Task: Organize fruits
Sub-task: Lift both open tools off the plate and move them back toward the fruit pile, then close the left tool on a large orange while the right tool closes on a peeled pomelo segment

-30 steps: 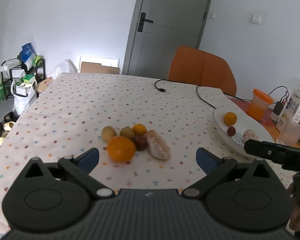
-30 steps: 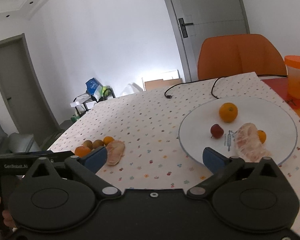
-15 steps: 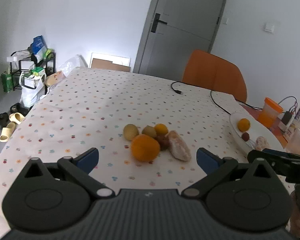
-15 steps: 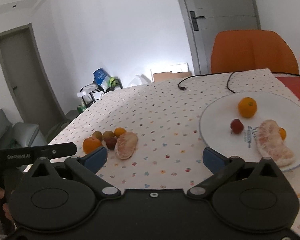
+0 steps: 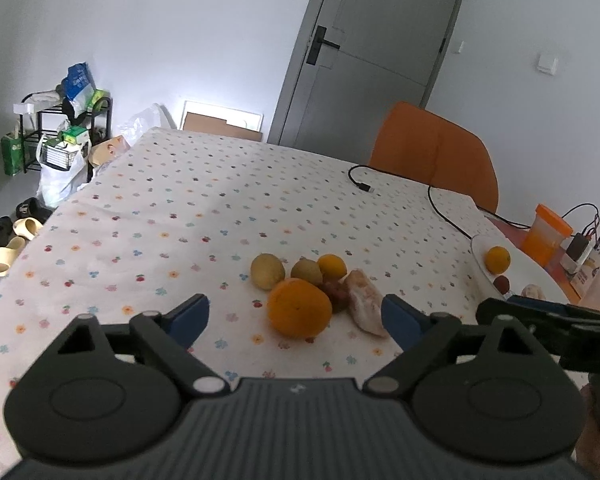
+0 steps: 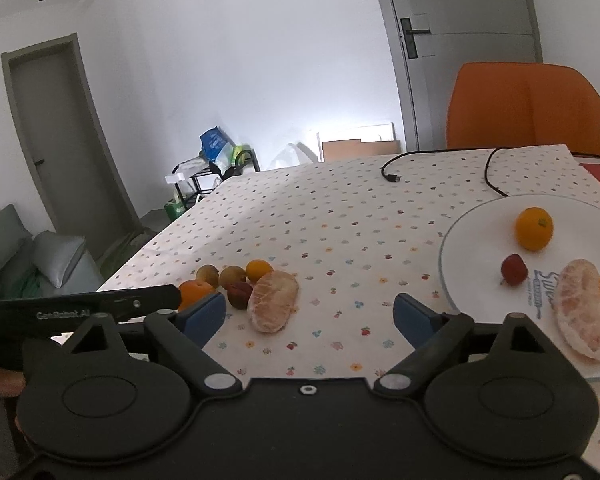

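A pile of fruit lies on the dotted tablecloth: a large orange point(image 5: 299, 307), two kiwis point(image 5: 267, 271), a small orange point(image 5: 332, 266), a dark red fruit point(image 5: 336, 295) and a peeled pomelo segment point(image 5: 363, 307). My left gripper point(image 5: 296, 316) is open, with the large orange between its fingers. My right gripper point(image 6: 310, 314) is open over the cloth, with the pomelo segment point(image 6: 273, 301) just ahead on its left. A white plate point(image 6: 472, 232) to the right holds an orange point(image 6: 534, 228), a red fruit point(image 6: 514, 269) and another pomelo segment point(image 6: 584, 312).
A black cable point(image 5: 436, 200) crosses the far right of the table. An orange chair point(image 5: 434, 152) stands behind it. An orange cup point(image 5: 546, 234), a charger and cartons crowd the right edge. A rack and bags stand on the floor at the left.
Both grippers have swung left toward the fruit pile. The large orange now sits between the left fingers; the plate has slid to the right edge of both views.
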The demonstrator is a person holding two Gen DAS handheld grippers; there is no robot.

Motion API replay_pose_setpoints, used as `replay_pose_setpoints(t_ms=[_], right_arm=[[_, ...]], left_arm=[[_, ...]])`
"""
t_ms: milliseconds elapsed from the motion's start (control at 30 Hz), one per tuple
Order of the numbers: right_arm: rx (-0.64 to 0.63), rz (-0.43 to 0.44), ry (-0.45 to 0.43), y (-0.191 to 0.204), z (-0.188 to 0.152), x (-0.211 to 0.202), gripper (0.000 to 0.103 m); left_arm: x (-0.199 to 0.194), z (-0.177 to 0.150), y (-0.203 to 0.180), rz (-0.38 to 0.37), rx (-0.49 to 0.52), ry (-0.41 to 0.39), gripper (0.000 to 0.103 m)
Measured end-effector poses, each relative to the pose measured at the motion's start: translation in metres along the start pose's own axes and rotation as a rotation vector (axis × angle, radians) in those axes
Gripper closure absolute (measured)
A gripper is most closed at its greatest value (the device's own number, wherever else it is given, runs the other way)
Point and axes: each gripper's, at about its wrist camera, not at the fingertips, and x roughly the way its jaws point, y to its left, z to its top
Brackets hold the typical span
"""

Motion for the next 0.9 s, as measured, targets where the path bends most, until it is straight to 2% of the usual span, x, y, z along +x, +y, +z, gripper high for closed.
replay_pose_setpoints(t_ms=[333,500,567,633,900], right_arm=[[-0.019,0.017,0.043,0.003,0.003,0.016,0.024],[-0.024,0.027,0.064,0.006,0.003,0.026,0.025],[-0.025,0.030,0.070,0.008,0.004,0.030,0.025],[-0.028,0.032,0.076,0.009,0.004,0.033,0.025],[-0.041,0.049,0.104,0.015,0.005,0.047,0.027]], left_arm=[[0.020,0.001,0.003,-0.014,-0.015,0.032,0.035],[0.028,0.001,0.006,-0.027,-0.037,0.036,0.041],[0.032,0.000,0.006,-0.027,-0.038,0.040,0.048],[0.034,-0.001,0.008,-0.038,-0.049,0.047,0.062],[0.025,0.002,0.016,-0.020,-0.068,0.023,0.063]])
